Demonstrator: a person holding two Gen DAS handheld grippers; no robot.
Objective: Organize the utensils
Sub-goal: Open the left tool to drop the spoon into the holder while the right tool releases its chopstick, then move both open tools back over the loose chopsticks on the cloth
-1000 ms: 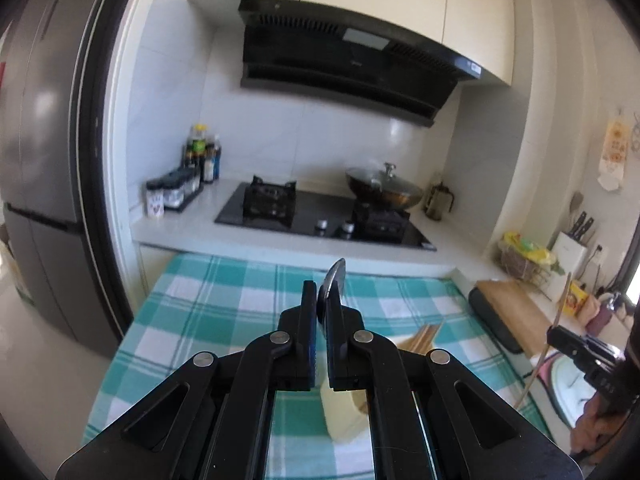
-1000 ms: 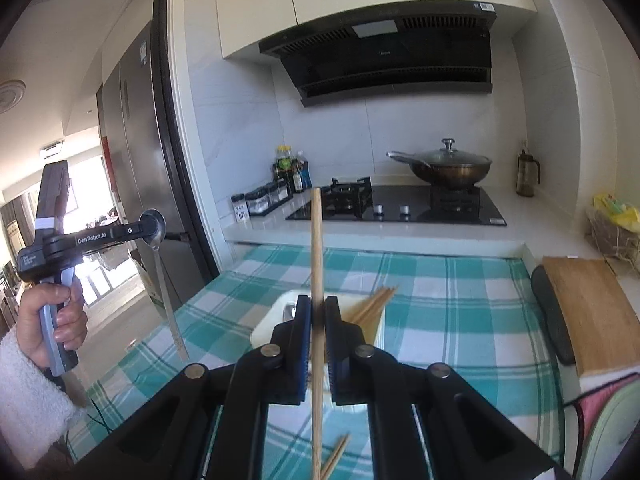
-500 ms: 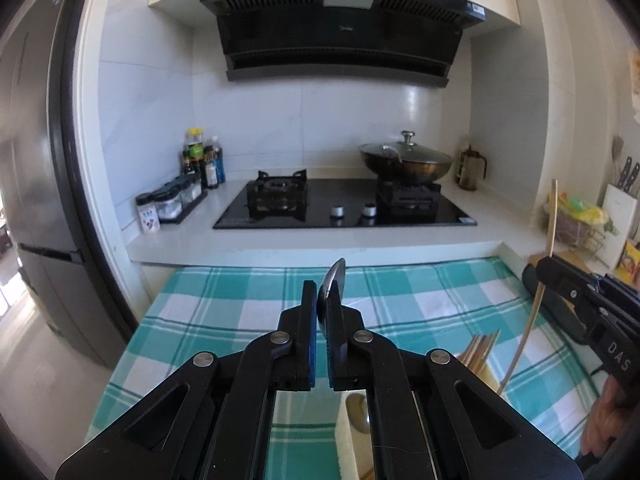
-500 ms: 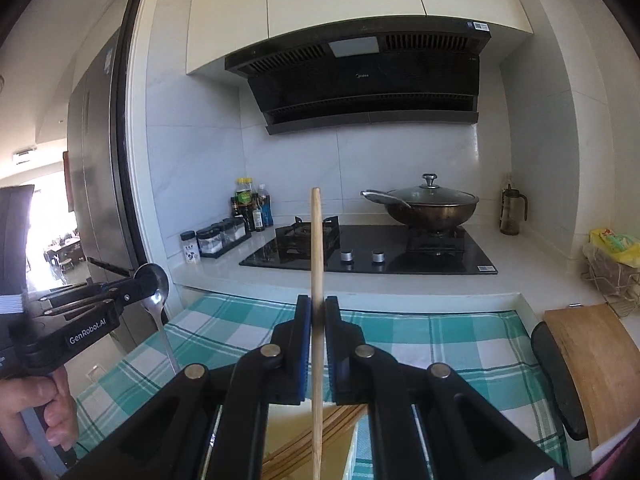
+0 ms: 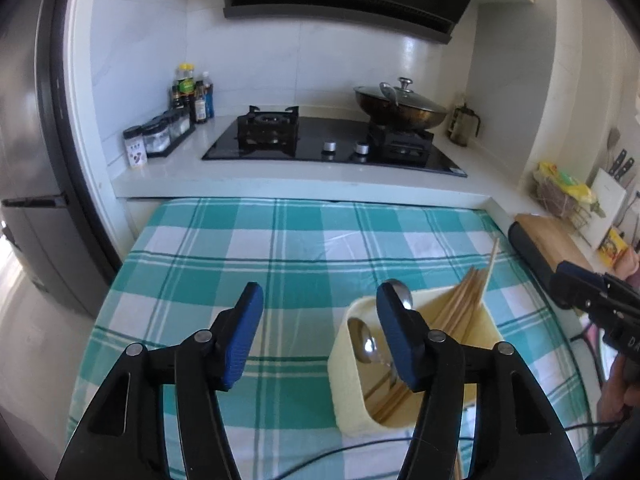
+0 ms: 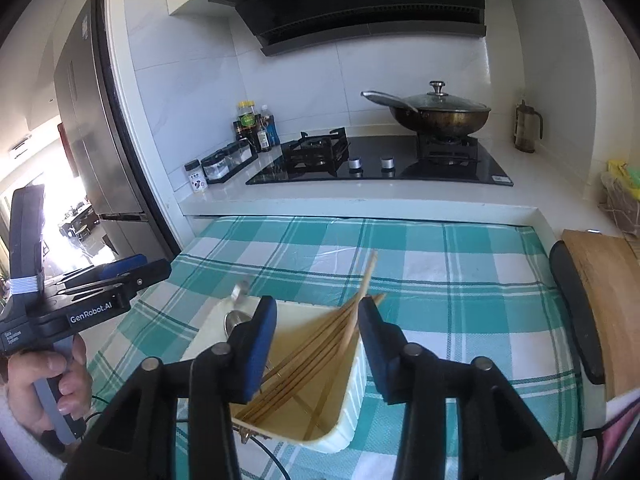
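A pale yellow utensil holder (image 5: 348,364) stands on the teal checked tablecloth (image 5: 256,256). It holds metal spoons (image 5: 366,346) and several wooden chopsticks (image 5: 466,294). My left gripper (image 5: 318,308) is open and empty, just above and left of the holder. In the right wrist view the holder (image 6: 348,392) sits below my right gripper (image 6: 316,316), which is open and empty over the chopsticks (image 6: 344,330). A spoon bowl (image 6: 236,320) shows at the holder's left end. The left gripper also shows in the right wrist view (image 6: 116,276).
A countertop with a gas hob (image 5: 332,144), a lidded wok (image 5: 400,108), spice jars (image 5: 156,140) and bottles (image 5: 192,96) lies behind the table. A wooden cutting board (image 6: 604,292) lies at the right. A fridge (image 5: 36,160) stands at the left.
Both grippers have opened. The spoon has left my left gripper and the chopstick has left my right one; both now lie in the holder. Both views have tipped down toward the table.
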